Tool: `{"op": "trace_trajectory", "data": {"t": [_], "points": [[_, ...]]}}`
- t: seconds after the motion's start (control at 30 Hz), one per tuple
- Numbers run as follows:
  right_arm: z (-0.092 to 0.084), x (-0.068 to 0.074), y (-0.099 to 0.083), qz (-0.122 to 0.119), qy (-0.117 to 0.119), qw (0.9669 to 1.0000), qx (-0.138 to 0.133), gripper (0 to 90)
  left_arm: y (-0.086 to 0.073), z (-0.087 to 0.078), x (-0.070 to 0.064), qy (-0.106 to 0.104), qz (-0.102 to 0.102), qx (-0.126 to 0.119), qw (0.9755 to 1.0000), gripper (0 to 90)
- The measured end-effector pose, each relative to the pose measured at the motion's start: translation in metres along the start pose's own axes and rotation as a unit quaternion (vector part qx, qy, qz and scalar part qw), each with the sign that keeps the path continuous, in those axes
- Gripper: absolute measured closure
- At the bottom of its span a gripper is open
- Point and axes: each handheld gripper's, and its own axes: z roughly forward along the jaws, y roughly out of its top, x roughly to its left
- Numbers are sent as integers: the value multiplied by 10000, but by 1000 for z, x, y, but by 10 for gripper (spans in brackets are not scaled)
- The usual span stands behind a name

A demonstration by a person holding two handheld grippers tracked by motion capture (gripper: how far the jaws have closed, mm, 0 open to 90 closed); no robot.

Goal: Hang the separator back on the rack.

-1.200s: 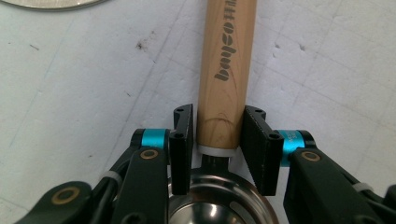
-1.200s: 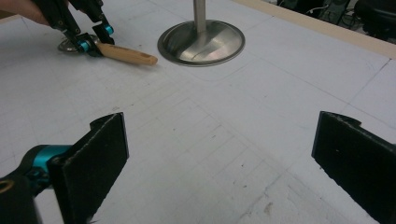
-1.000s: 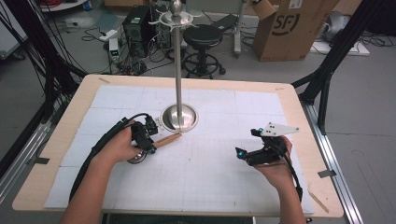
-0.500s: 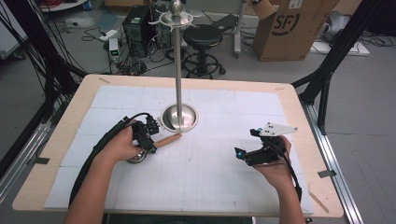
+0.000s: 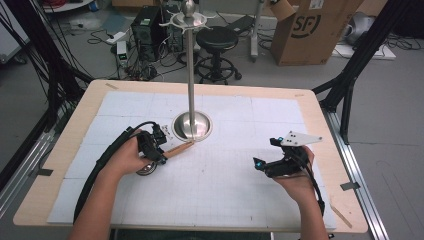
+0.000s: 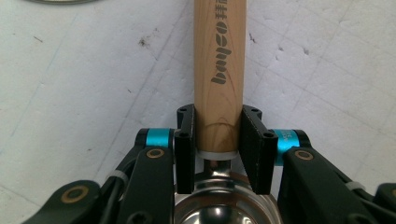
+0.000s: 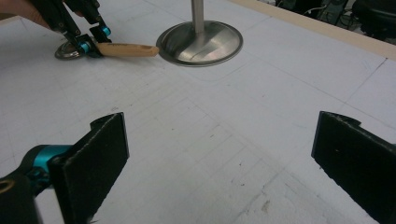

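A metal scoop with a light wooden handle (image 5: 178, 148) lies on the white gridded mat (image 5: 220, 190), its handle tip close to the round base (image 5: 192, 126) of a tall metal stand. My left gripper (image 5: 162, 152) is shut on that handle just above the bowl. In the left gripper view both black pads (image 6: 185, 140) press the printed wooden handle (image 6: 219, 56), and the shiny bowl (image 6: 219, 210) sits below them. My right gripper (image 5: 265, 152) hovers at the right of the mat, open and holding nothing. The right gripper view has its jaws (image 7: 219, 158) wide apart, with the handle (image 7: 128, 49) farther off.
The stand's pole (image 5: 190, 75) rises from the mat's middle to a hooked top (image 5: 189, 17). The wooden table rim (image 5: 330, 150) frames the mat. Beyond the table stand a stool (image 5: 217, 37), a computer case (image 5: 147, 27) and a cardboard box (image 5: 310, 30).
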Motion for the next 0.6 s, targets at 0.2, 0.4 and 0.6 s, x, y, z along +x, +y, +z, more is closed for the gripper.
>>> {"op": "trace_trajectory", "data": {"t": [0.2, 0.4, 0.6], "points": [[-2, 1, 0, 13, -11, 10000, -19, 26, 0, -3, -2, 87, 58, -43, 9999, 689], [-1, 1, 0, 19, 3, 10000, -2, 26, -3, -16, -3, 98, 0, -438, 9990, 689], [-1, 1, 0, -8, 4, 10000, -5, 26, -11, -30, -5, 27, 42, -842, 9964, 689]]}}
